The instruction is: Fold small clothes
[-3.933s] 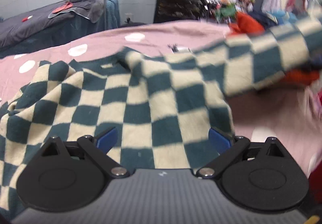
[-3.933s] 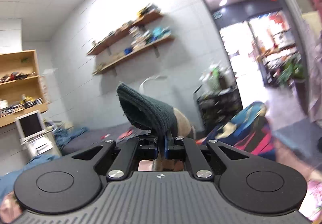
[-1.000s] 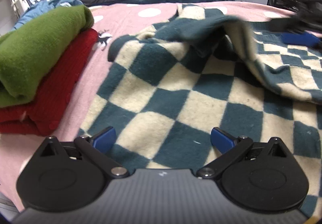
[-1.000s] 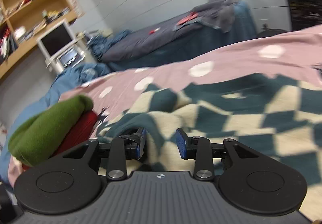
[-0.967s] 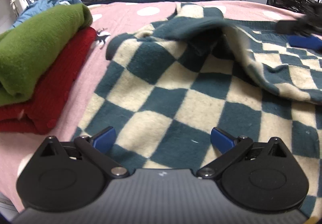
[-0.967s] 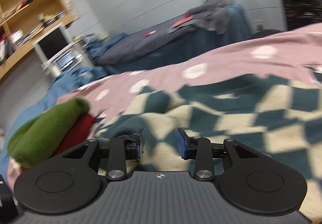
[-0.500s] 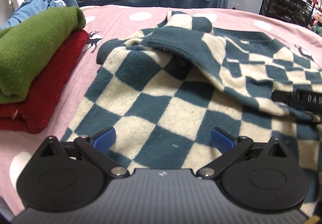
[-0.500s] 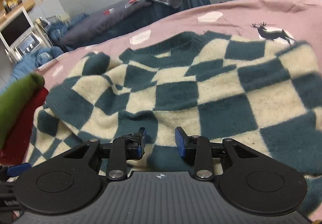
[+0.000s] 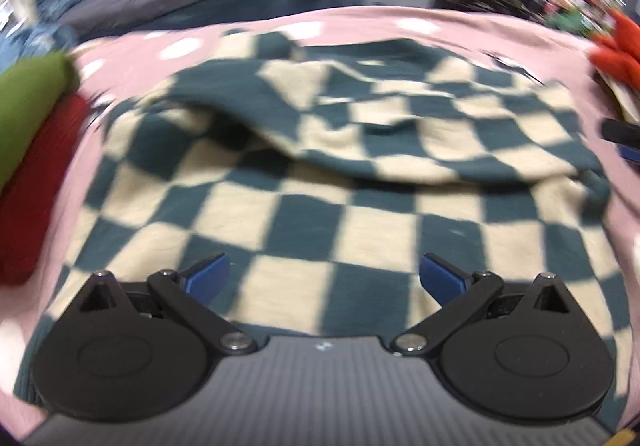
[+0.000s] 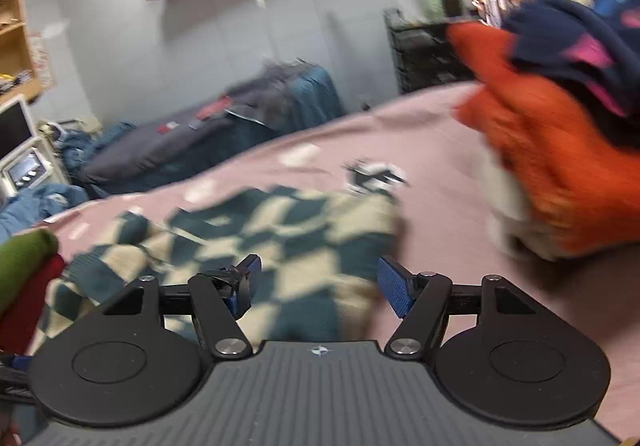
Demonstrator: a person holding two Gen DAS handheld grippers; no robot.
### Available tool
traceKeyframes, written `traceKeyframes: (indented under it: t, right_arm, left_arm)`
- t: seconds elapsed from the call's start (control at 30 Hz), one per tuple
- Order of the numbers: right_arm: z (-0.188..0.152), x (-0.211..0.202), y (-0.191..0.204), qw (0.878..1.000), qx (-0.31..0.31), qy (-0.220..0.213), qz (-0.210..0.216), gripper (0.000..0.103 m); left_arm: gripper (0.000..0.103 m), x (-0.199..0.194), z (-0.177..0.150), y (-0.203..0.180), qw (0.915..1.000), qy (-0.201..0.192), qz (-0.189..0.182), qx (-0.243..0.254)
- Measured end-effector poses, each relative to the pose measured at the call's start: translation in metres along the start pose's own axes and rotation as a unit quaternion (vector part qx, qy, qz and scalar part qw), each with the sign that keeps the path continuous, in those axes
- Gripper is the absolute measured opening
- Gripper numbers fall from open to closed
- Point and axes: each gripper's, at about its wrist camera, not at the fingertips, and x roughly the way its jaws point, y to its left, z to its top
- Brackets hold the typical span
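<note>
A teal and cream checkered sweater (image 9: pixel 320 181) lies on the pink spotted bedsheet (image 9: pixel 400 21), with a sleeve folded across its upper part. My left gripper (image 9: pixel 324 280) is open and empty, hovering over the sweater's near hem. My right gripper (image 10: pixel 318 286) is open and empty over the sweater's right edge (image 10: pixel 296 242); it also shows at the right edge of the left wrist view (image 9: pixel 624 137).
A folded green garment (image 9: pixel 28 113) lies on a folded red one (image 9: pixel 36 181) at the left. A pile of orange and dark clothes (image 10: pixel 560 133) sits at the right. A dark-covered bed (image 10: pixel 192 149) and black shelving (image 10: pixel 424 49) stand behind.
My right gripper opened wider, let go of the sleeve and drew back to the sweater's right side. The sleeve now lies across the sweater. My left gripper swung right.
</note>
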Motion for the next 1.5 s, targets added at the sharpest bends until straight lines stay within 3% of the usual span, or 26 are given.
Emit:
traceKeyframes:
  t: [0.07, 0.17, 0.27, 0.33, 0.4, 0.5, 0.6, 0.7, 0.77, 0.87, 0.97, 1.03, 1.07, 1.17, 1.27, 1.3, 1.4, 1.5]
  right_arm:
    - [-0.003, 0.008, -0.014, 0.999, 0.022, 0.026, -0.001, 0.095]
    - [-0.008, 0.027, -0.024, 0.995, 0.071, 0.073, 0.023, 0.092]
    - [-0.015, 0.038, -0.026, 0.989, 0.106, 0.092, 0.050, 0.089]
    - [-0.017, 0.042, -0.025, 0.987, 0.108, 0.101, 0.065, 0.052]
    - [-0.019, 0.040, -0.023, 0.988, 0.099, 0.099, 0.071, 0.029]
    - [-0.018, 0.028, -0.019, 0.995, 0.069, 0.061, 0.033, 0.021]
    - [-0.013, 0.025, -0.016, 0.999, 0.014, 0.046, -0.013, 0.020]
    - [-0.017, 0.035, -0.026, 0.997, 0.035, 0.072, -0.002, 0.022]
    - [-0.022, 0.034, -0.026, 0.998, 0.032, 0.062, -0.001, 0.025]
    - [-0.020, 0.024, -0.019, 0.999, 0.010, 0.044, -0.023, 0.058]
    - [-0.015, 0.008, -0.011, 0.999, -0.021, -0.003, -0.044, 0.061]
    - [-0.012, 0.000, -0.004, 0.998, -0.038, -0.027, -0.041, 0.068]
    - [-0.011, -0.001, -0.002, 0.998, -0.046, -0.030, -0.037, 0.070]
    - [-0.011, -0.004, 0.005, 0.998, -0.054, -0.032, -0.021, 0.070]
    - [-0.012, -0.003, 0.009, 0.999, -0.049, -0.020, -0.006, 0.070]
    - [-0.012, -0.004, 0.010, 0.999, -0.051, -0.019, -0.004, 0.070]
    - [-0.014, -0.004, 0.014, 0.998, -0.060, -0.016, -0.003, 0.070]
    - [-0.014, -0.006, 0.015, 0.998, -0.061, -0.021, -0.005, 0.070]
  left_arm:
    - [0.103, 0.002, 0.001, -0.012, 0.9998, 0.005, 0.004, 0.019]
    - [0.103, 0.004, 0.001, -0.019, 0.9996, 0.015, 0.007, 0.024]
    - [0.103, 0.006, 0.000, -0.013, 0.9995, 0.024, 0.009, 0.021]
    - [0.103, 0.009, -0.001, -0.009, 0.9993, 0.030, 0.016, 0.017]
    - [0.103, 0.009, -0.003, -0.003, 0.9992, 0.032, 0.020, 0.012]
    - [0.103, 0.007, -0.004, 0.005, 0.9995, 0.027, 0.018, -0.001]
    - [0.103, 0.008, -0.003, 0.012, 0.9994, 0.027, 0.021, -0.006]
    - [0.103, 0.010, -0.002, 0.019, 0.9993, 0.018, 0.029, -0.014]
    - [0.103, 0.009, 0.000, 0.029, 0.9990, 0.011, 0.036, -0.025]
    - [0.103, 0.005, 0.009, 0.047, 0.9978, -0.009, 0.050, -0.042]
    - [0.103, 0.000, 0.024, 0.072, 0.9945, -0.047, 0.063, -0.069]
    - [0.103, 0.002, 0.035, 0.093, 0.9908, -0.069, 0.042, -0.109]
    - [0.103, 0.008, 0.040, 0.103, 0.9887, -0.070, 0.014, -0.132]
    - [0.100, 0.039, 0.052, 0.123, 0.9797, -0.044, -0.057, -0.187]
    - [0.083, 0.066, 0.060, 0.127, 0.9741, -0.036, -0.076, -0.210]
    - [0.072, 0.071, 0.060, 0.127, 0.9721, -0.047, -0.081, -0.215]
    - [0.012, 0.078, 0.068, 0.117, 0.9771, -0.073, -0.076, -0.185]
    - [0.012, 0.060, 0.070, 0.108, 0.9792, -0.126, -0.041, -0.154]
